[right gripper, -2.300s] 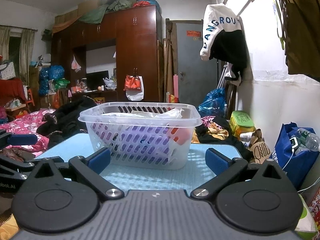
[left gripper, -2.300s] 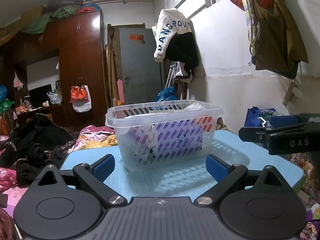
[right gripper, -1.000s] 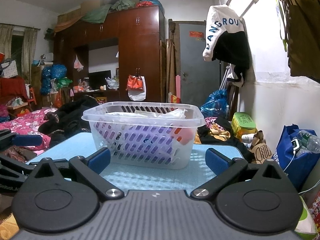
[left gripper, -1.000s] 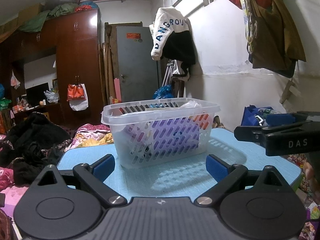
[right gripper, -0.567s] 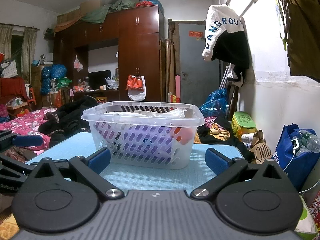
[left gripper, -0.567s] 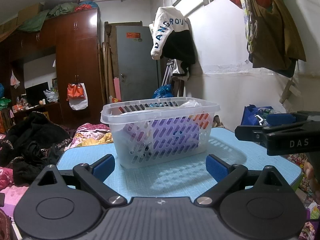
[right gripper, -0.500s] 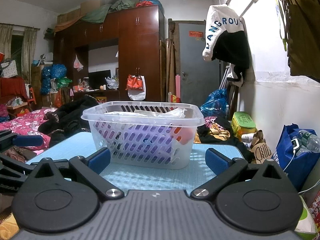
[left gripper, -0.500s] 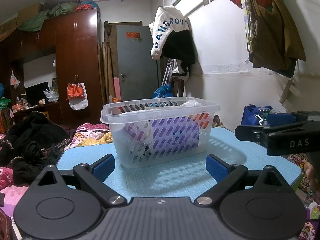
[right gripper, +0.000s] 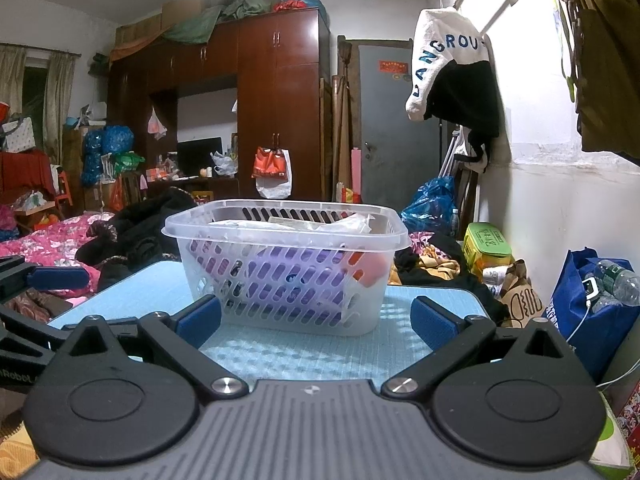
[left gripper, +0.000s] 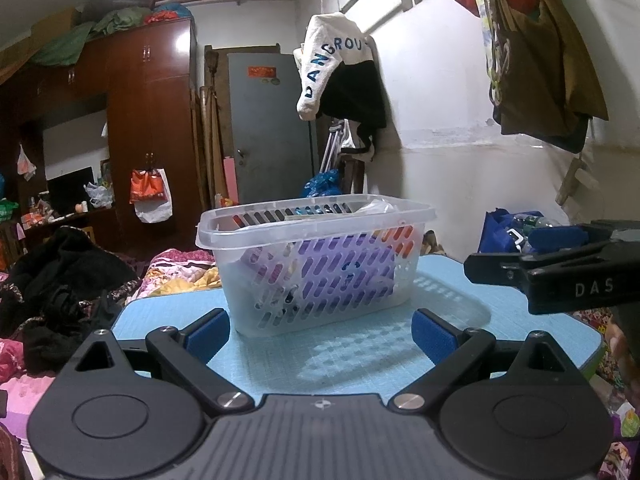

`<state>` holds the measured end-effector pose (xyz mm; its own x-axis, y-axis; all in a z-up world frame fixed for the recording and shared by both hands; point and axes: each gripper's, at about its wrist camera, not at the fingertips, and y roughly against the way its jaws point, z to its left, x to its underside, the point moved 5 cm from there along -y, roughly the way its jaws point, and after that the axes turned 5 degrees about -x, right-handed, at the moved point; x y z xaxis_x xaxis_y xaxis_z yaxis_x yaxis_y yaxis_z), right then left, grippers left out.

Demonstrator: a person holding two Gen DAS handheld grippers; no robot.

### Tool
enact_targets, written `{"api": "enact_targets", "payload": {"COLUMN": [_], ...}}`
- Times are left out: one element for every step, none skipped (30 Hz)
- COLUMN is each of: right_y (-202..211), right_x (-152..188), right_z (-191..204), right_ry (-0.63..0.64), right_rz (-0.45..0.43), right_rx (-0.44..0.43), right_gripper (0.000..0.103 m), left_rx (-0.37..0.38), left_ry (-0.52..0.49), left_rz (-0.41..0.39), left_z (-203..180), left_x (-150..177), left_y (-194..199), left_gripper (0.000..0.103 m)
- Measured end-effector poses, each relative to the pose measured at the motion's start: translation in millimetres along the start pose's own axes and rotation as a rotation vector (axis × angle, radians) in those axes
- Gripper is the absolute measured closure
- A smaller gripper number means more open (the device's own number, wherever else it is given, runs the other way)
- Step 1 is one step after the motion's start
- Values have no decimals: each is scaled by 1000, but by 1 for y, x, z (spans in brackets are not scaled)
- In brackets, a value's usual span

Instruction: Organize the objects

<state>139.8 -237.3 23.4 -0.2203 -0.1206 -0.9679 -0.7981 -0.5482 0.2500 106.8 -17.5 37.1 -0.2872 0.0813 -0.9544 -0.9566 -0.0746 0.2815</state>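
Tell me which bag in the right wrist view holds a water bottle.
The dark blue bag on the floor by the wall at far right; a bottle pokes out. The blue plastic bag shows none.

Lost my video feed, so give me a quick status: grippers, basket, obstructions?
Left gripper open, empty. Right gripper open, empty. Basket upright on blue table, already holding items, untouched. Nothing between grippers and basket.

Pale blue, clear plastic and dark wood

The basket (left gripper: 320, 256) is clear with slotted walls, showing purple and orange inside; the table (left gripper: 360, 356) is light blue with a fine grid; gripper pads (right gripper: 199, 317) are blue on black; the wardrobe (right gripper: 276, 100) is reddish brown; the door (left gripper: 268, 128) is grey.
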Motion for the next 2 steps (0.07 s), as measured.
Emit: {"api": "enact_targets", "payload": {"right_y": [-1, -1], "right_x": [1, 2], "right_z": [0, 0], "right_ry": [0, 1], "right_rz": [1, 3], "right_rx": [0, 0], "right_gripper": [0, 0], "left_rx": [-2, -6], "left_ry": [2, 2], "left_rz": [-3, -6], "left_z": [1, 1], "left_x": [0, 0], "left_y": [1, 1], "left_gripper": [4, 4]}}
